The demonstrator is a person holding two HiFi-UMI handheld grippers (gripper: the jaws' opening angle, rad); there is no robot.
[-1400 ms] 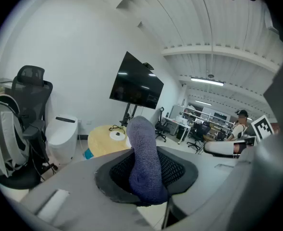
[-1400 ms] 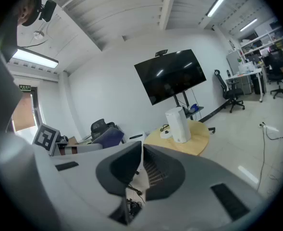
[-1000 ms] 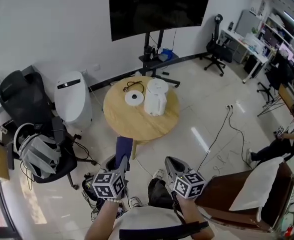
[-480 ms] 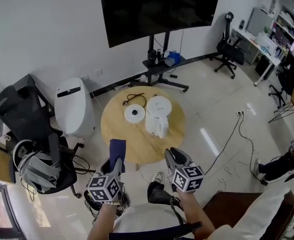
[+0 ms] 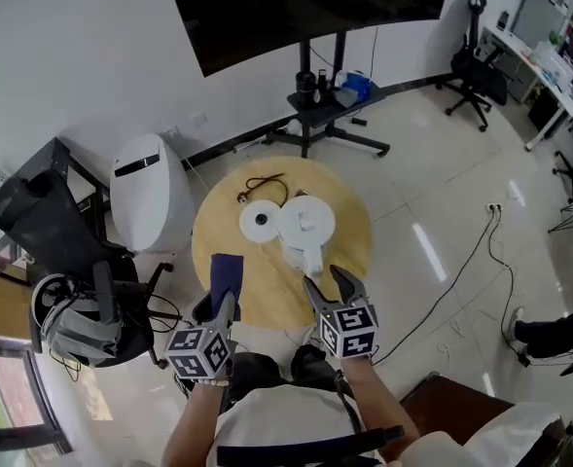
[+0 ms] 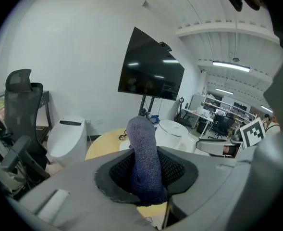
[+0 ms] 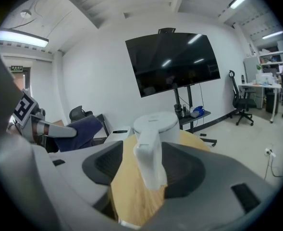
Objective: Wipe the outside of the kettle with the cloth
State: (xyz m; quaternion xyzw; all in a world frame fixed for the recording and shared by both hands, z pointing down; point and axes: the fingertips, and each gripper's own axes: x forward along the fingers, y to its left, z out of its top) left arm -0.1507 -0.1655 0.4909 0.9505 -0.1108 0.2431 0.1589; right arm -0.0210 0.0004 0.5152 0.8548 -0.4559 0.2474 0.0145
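White kettle [image 5: 307,224] stands near the middle of the round wooden bench [image 5: 218,227], its handle [image 7: 148,158] toward the person. The right tongs [image 5: 327,282], whose jaws have just been opening, stand wide with the handle in line between them, untouched; a shallow or off-centre grab could tip the kettle or shove it toward the edge. The left tongs [image 5: 225,305] are clamped on the dark blue cloth [image 5: 227,272], short of the kettle; a weak pinch could drop it while rubbing. Around is an office with a pale floor, a large dark screen [image 5: 305,8] and a black chair [image 5: 43,212]. A white base disc [image 5: 260,222] and black cord [image 5: 262,185] lie beside the kettle.
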